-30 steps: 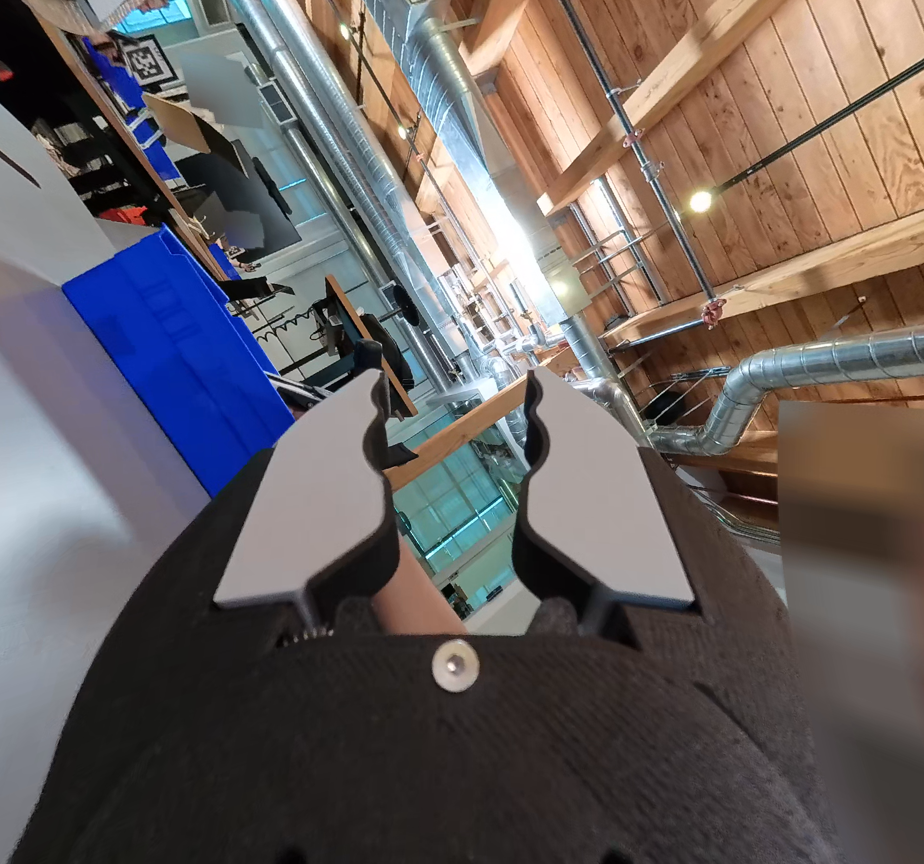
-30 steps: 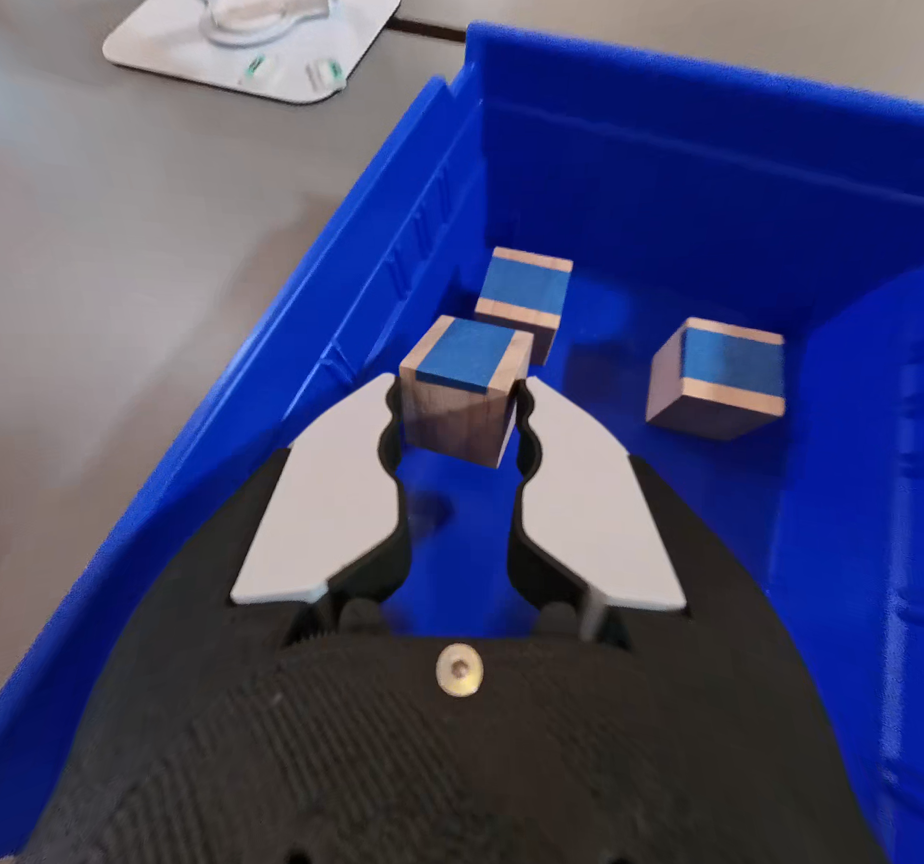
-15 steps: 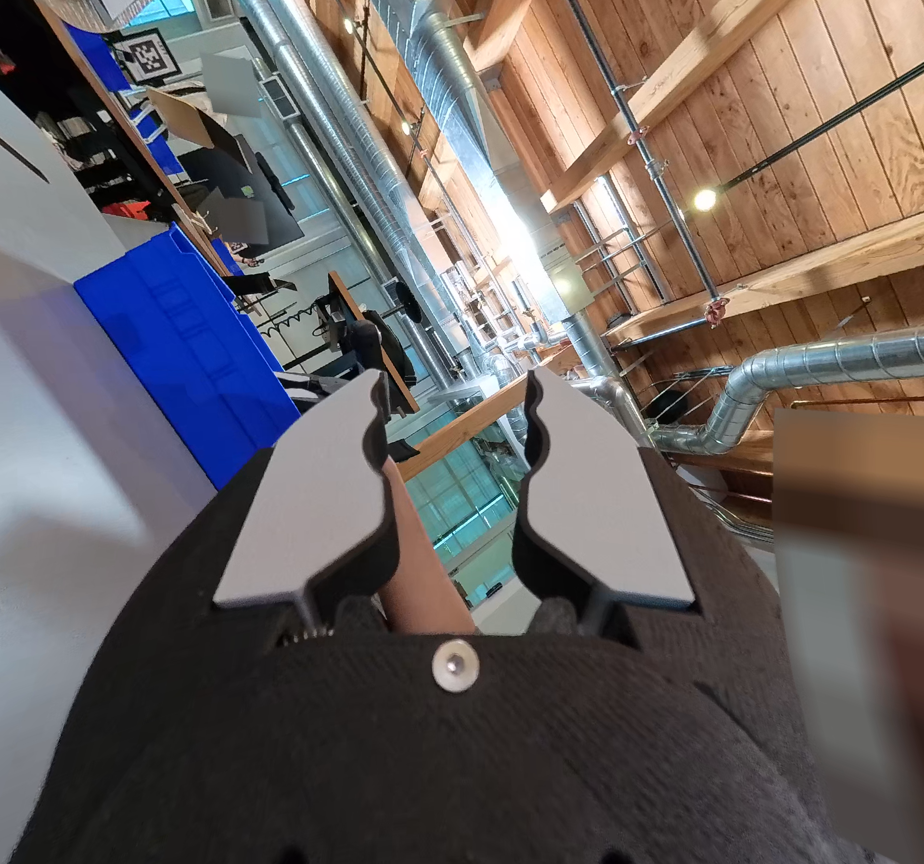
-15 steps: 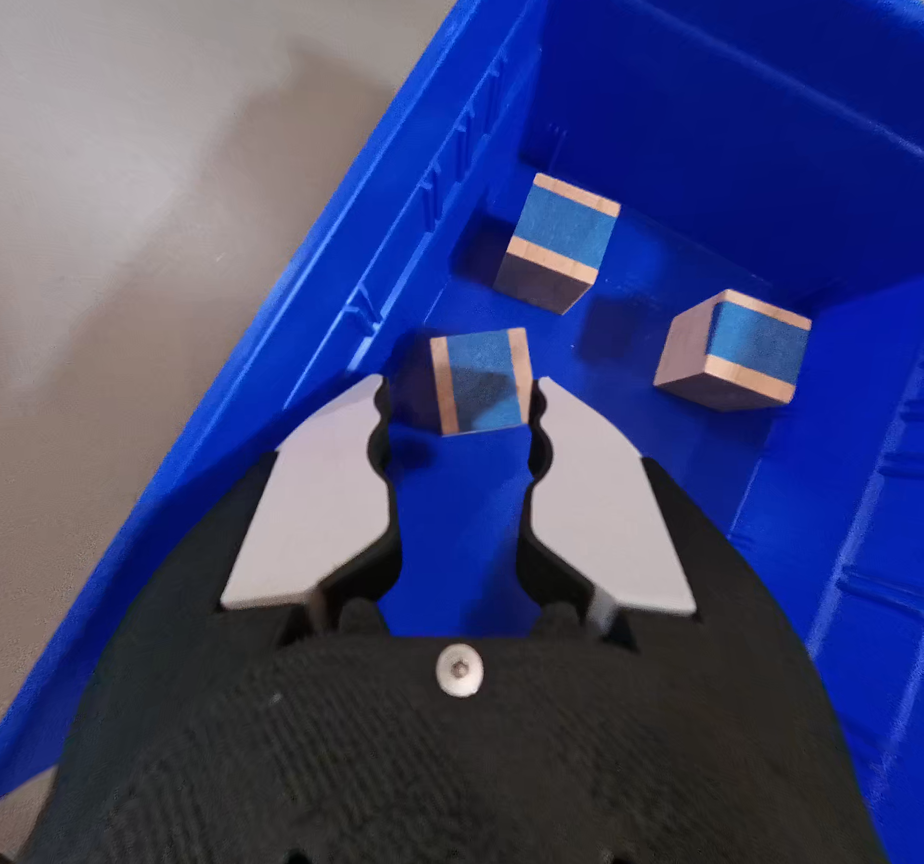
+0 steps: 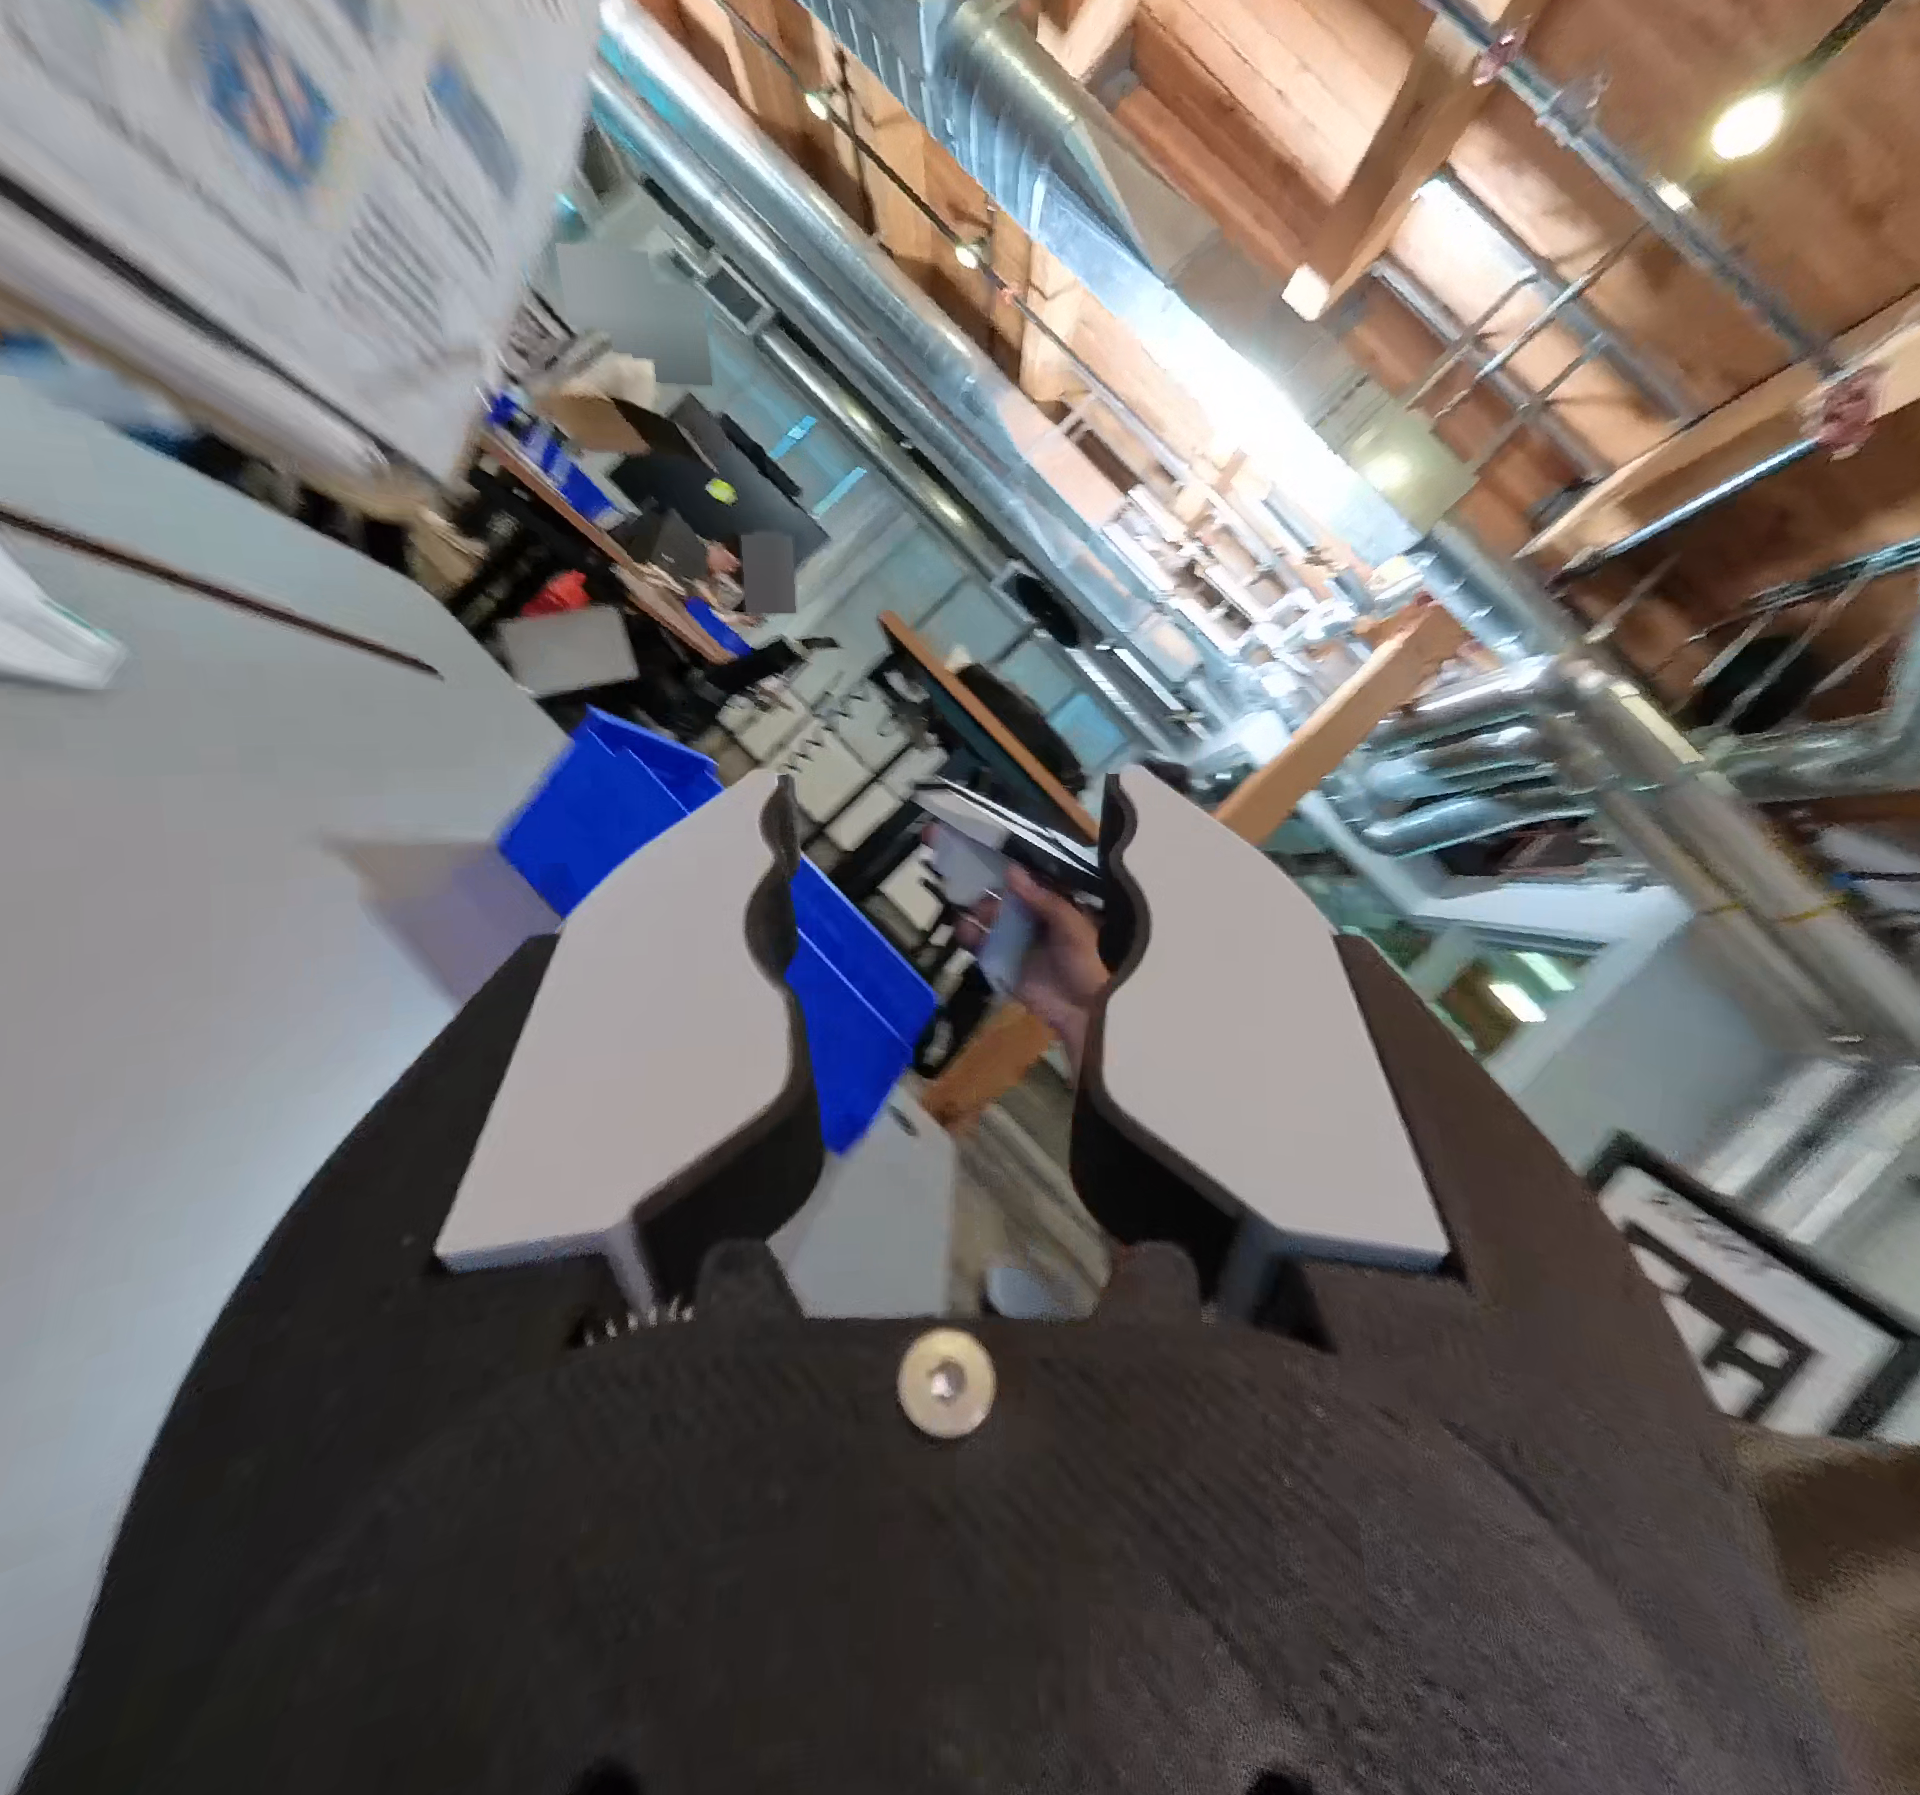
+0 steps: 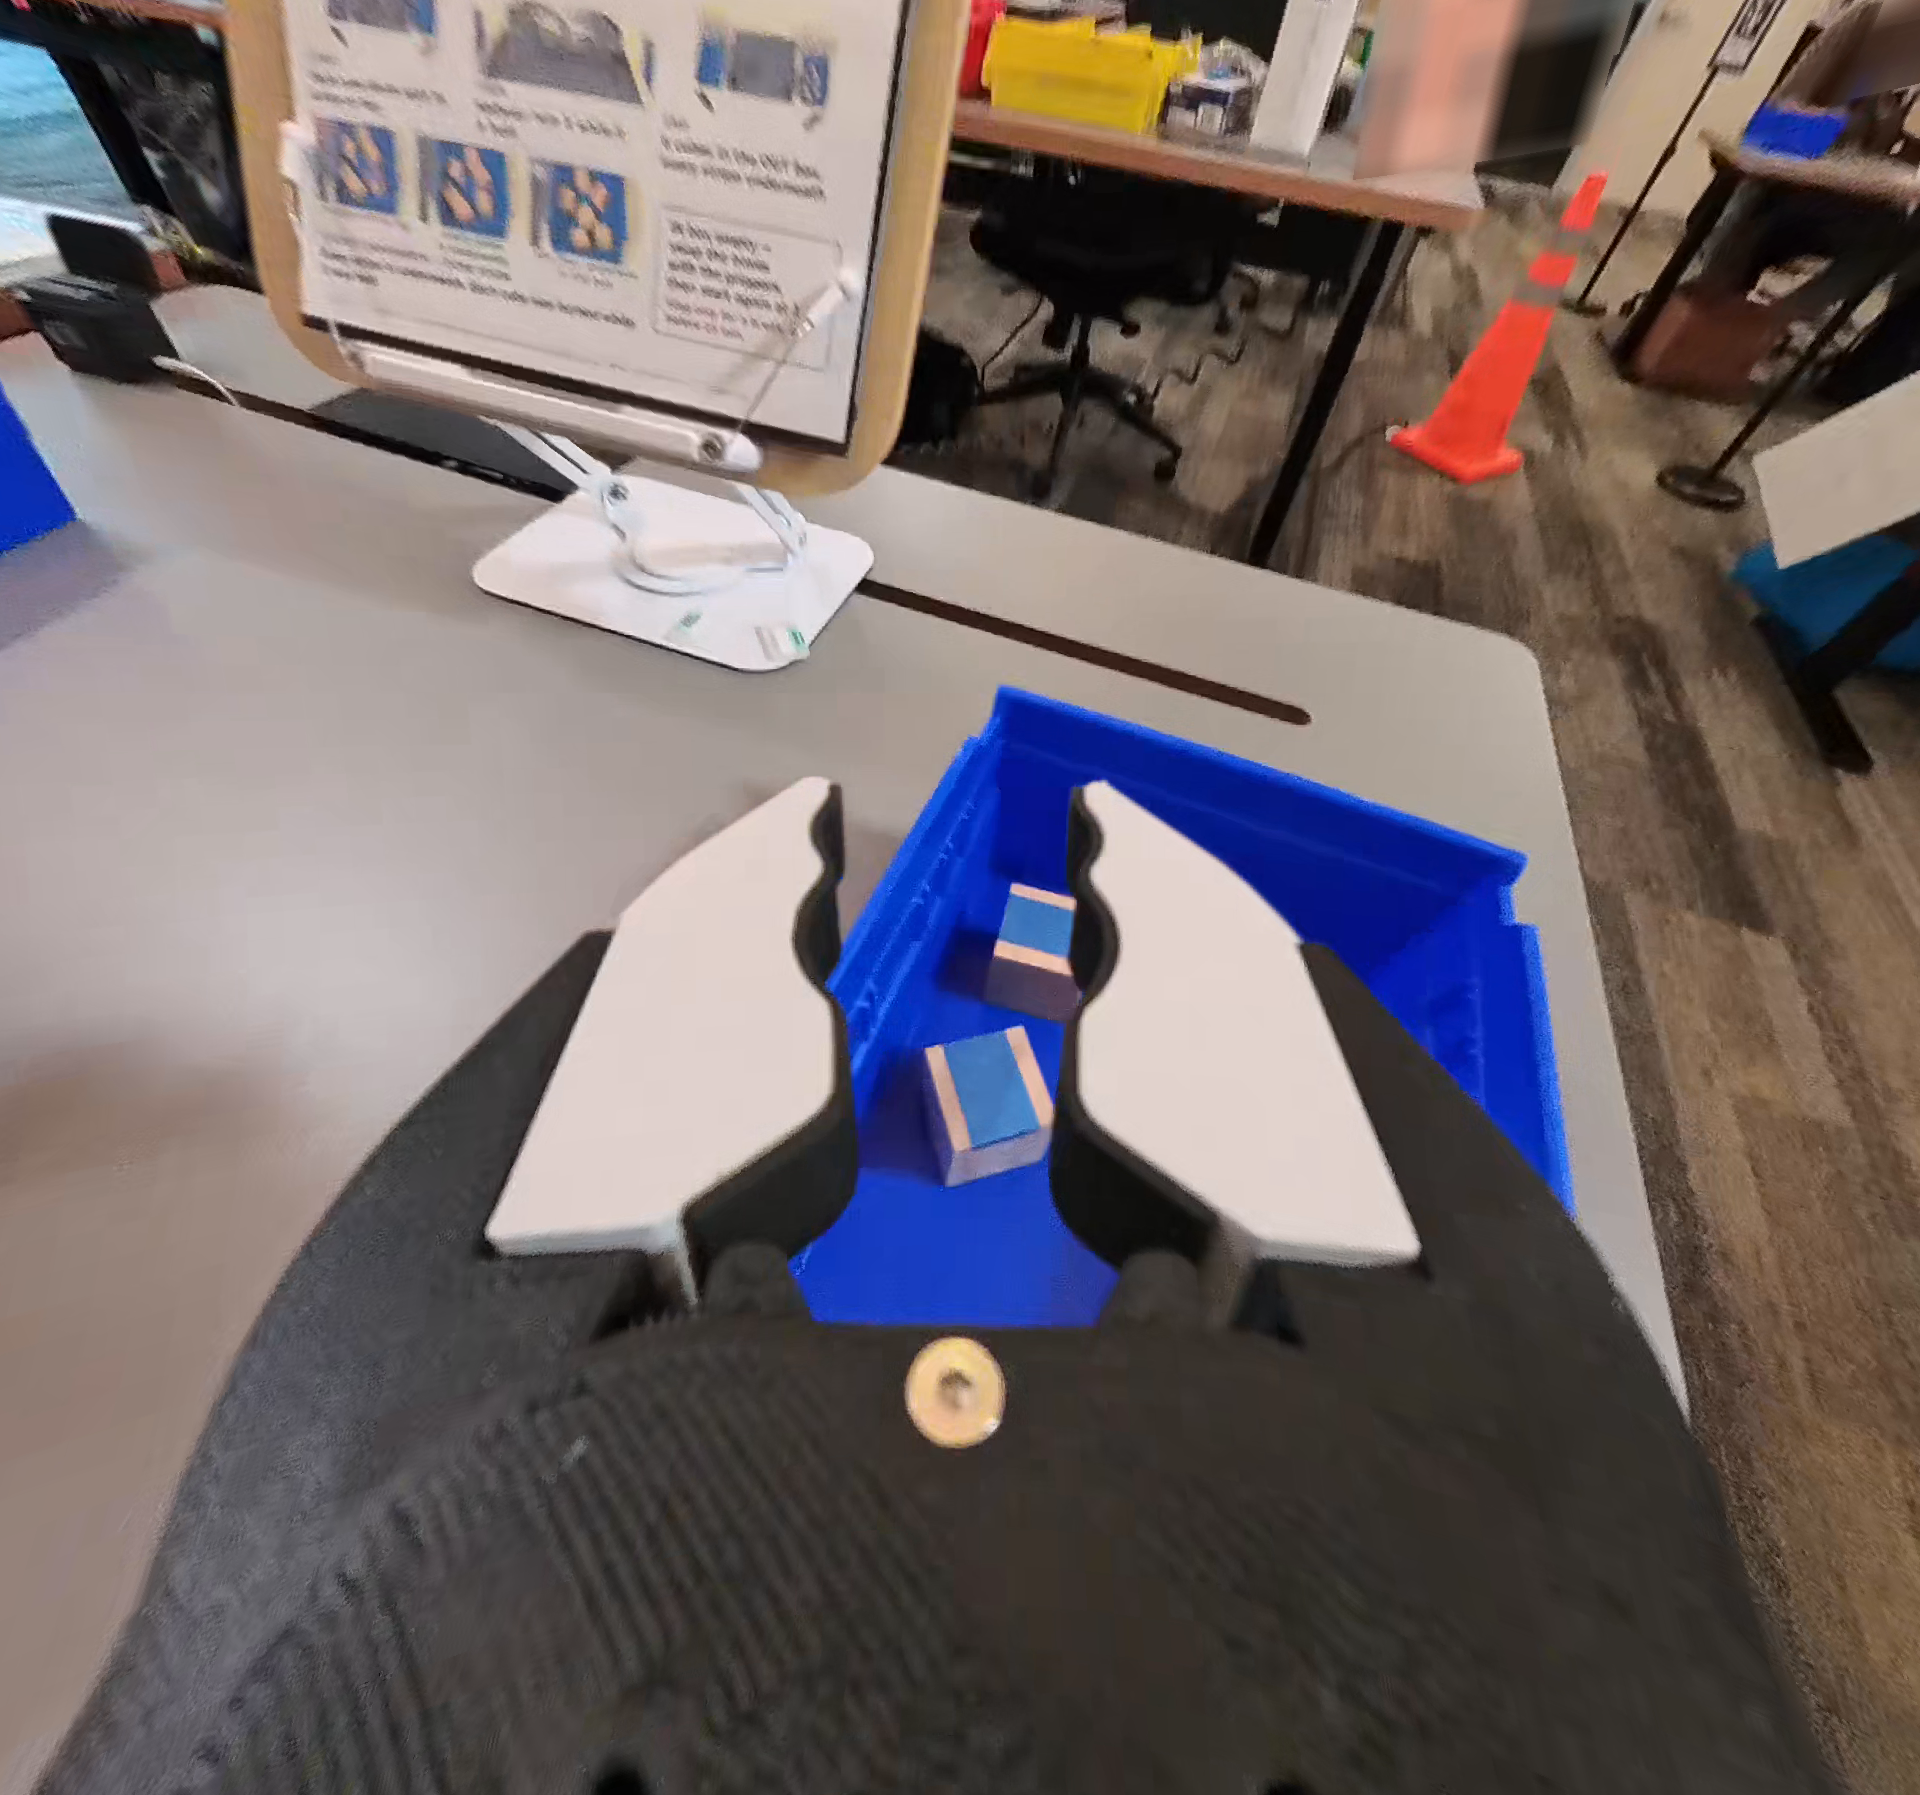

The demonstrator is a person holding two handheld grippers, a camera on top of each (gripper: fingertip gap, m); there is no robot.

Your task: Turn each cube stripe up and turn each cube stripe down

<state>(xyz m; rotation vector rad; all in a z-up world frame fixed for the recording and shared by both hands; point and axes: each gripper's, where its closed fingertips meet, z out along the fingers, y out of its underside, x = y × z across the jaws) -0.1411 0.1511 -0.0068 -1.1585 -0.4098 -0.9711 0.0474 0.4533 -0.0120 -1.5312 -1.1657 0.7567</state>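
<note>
In the right wrist view a blue bin [image 6: 1247, 758] stands on the grey table [image 6: 312, 810]. Two wooden cubes lie in it, each with its blue stripe facing up: a near cube [image 6: 987, 1085] and a far cube [image 6: 1039, 924]. My right gripper [image 6: 956, 795] is open and empty, held well above the bin with both cubes seen between its fingers. Part of the bin floor is hidden behind the right finger. My left gripper [image 5: 945, 795] is open and empty, tilted up over the table; past it show the blue bin [image 5: 592, 810] and a hand [image 5: 1060, 945].
An instruction board [image 6: 582, 135] on a white stand base [image 6: 675, 571] stands behind the bin. Another blue bin [image 6: 26, 488] shows at the left edge. The table's right edge is close to the bin. An orange cone [image 6: 1496, 353] stands on the floor beyond.
My right gripper let go of the cube, which now lies in the bin stripe up, and drew back up and away. The left wrist view swung toward the table.
</note>
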